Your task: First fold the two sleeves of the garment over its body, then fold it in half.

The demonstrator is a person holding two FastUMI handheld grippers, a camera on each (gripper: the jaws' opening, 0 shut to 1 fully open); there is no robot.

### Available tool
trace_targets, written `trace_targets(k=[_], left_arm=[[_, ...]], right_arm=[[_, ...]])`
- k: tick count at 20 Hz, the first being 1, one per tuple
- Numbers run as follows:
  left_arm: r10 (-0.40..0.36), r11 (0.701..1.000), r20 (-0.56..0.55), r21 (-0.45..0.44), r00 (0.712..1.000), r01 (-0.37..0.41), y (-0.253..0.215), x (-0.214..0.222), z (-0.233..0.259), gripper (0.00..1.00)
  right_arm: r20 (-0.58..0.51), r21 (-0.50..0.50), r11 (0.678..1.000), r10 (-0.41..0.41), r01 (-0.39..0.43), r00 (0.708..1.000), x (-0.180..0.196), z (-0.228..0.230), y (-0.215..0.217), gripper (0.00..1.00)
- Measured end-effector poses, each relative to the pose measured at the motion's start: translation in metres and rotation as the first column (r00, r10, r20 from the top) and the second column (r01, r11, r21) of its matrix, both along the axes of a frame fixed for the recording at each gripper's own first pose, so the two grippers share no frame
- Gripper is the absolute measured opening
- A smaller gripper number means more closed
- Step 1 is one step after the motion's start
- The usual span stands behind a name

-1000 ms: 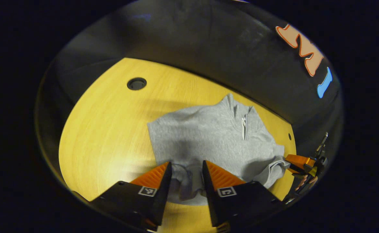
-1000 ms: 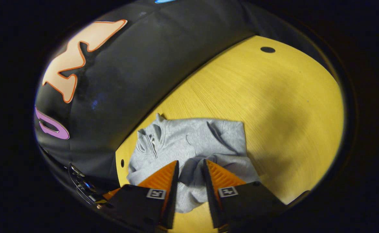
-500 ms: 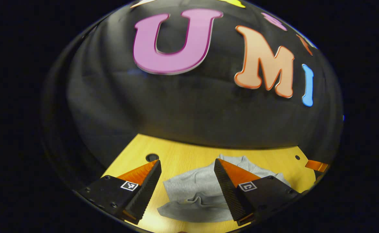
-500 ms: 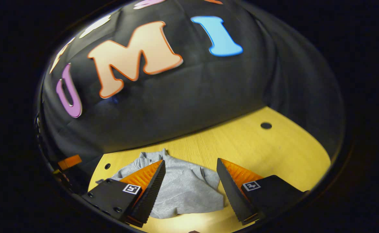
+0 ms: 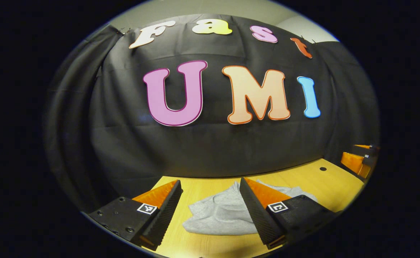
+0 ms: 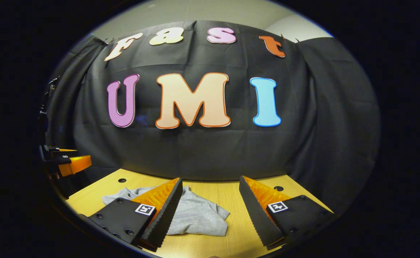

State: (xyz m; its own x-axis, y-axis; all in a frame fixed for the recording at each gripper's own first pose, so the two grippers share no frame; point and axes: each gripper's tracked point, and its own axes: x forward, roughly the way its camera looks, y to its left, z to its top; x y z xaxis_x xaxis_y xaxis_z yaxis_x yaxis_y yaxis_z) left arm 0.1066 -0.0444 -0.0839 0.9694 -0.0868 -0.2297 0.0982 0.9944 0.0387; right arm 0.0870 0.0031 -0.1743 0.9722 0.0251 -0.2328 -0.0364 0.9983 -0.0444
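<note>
Both your grippers are up off the work and level, looking at the booth wall, jaws spread wide and holding nothing. Left gripper (image 5: 210, 204) in the left gripper view: fingers apart, grey garment (image 5: 220, 215) sitting on the yellow table (image 5: 339, 182) in the gap between them, toward 6 o'clock, not touched. Right gripper (image 6: 210, 204) in the right gripper view: same wide spread, empty, garment (image 6: 195, 218) down at about 7 o'clock, partly behind the left-hand finger (image 6: 163, 211), lying flat on the table (image 6: 231, 195). The right gripper also shows at 3 o'clock in the left gripper view, off the table's edge, and the left one at 9 o'clock in the right gripper view; both well clear of the cloth. The garment reads as a compact bundle, layered, no sleeve trailing out that I can see, so my call is that the sleeve folds and the half fold are done and you're in the release-and-retreat step, task about finished. Can't confirm neatness from this low angle; the near edge looks a bit rumpled in the left gripper view. Next move calls for little: keep the jaws apart, hold clear, or, if the fold looks uneven, come back down at 6 o'clock and pinch the near edge to square it.
</note>
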Motion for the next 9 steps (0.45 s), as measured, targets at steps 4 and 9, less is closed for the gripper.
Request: trace_targets(k=[4,9], left_arm=[[0.012,1.000,-0.016,-0.014,1.000,-0.013,0.015,-0.036,-0.004,0.95],[0.017,0.998,-0.049,-0.058,0.999,-0.020,0.033,-0.049,-0.011,0.96]], right_arm=[[-0.009,0.019,0.999,-0.036,0.037,0.999,-0.032,0.000,0.012,0.95],[-0.009,0.021,0.998,-0.052,0.053,0.999,-0.056,0.010,0.026,0.98]])
